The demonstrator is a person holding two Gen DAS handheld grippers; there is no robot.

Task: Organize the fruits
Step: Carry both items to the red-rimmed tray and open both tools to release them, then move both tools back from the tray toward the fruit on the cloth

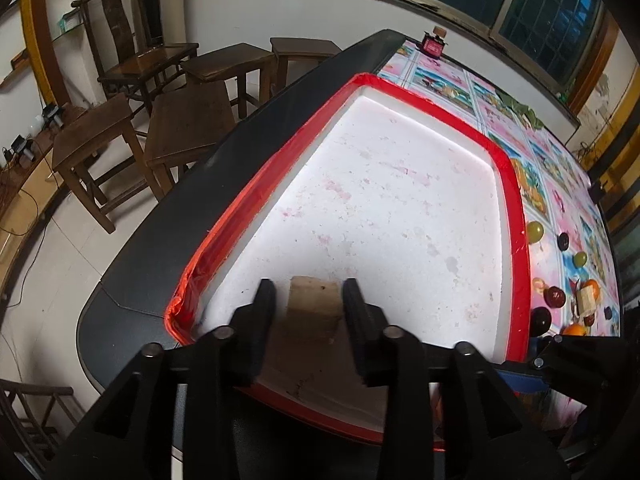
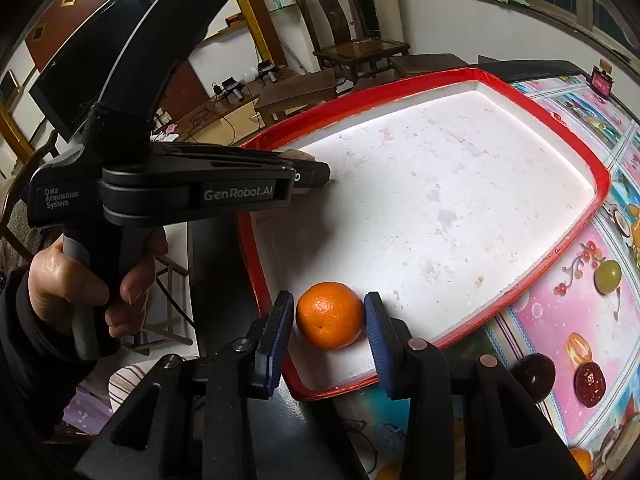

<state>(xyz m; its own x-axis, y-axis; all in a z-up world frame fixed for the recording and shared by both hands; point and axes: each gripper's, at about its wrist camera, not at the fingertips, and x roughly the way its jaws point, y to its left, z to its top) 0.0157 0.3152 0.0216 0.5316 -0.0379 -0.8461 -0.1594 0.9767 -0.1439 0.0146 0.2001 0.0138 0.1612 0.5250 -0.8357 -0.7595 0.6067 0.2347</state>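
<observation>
A white foam tray with a red taped rim [image 1: 514,200] [image 2: 460,76] lies on the table. My left gripper [image 1: 308,292] holds a tan wooden block [image 1: 314,306] between its fingers, low over the tray's near left corner; it also shows from the side in the right wrist view [image 2: 316,174]. My right gripper [image 2: 329,314] is closed around an orange [image 2: 329,316] at the tray's near edge, its blue pads [image 2: 280,320] touching both sides. Loose fruits lie right of the tray: a green one [image 1: 535,232] [image 2: 607,276], dark red ones [image 1: 555,297] [image 2: 534,374], an orange [image 1: 576,329].
The table has a pink fruit-print cloth [image 1: 560,200] and a dark edge [image 1: 160,240]. Another wooden block [image 1: 586,300] sits among the fruits. A small red box [image 1: 432,45] stands at the far end. Wooden stools [image 1: 188,120] and a chair [image 1: 132,52] stand left.
</observation>
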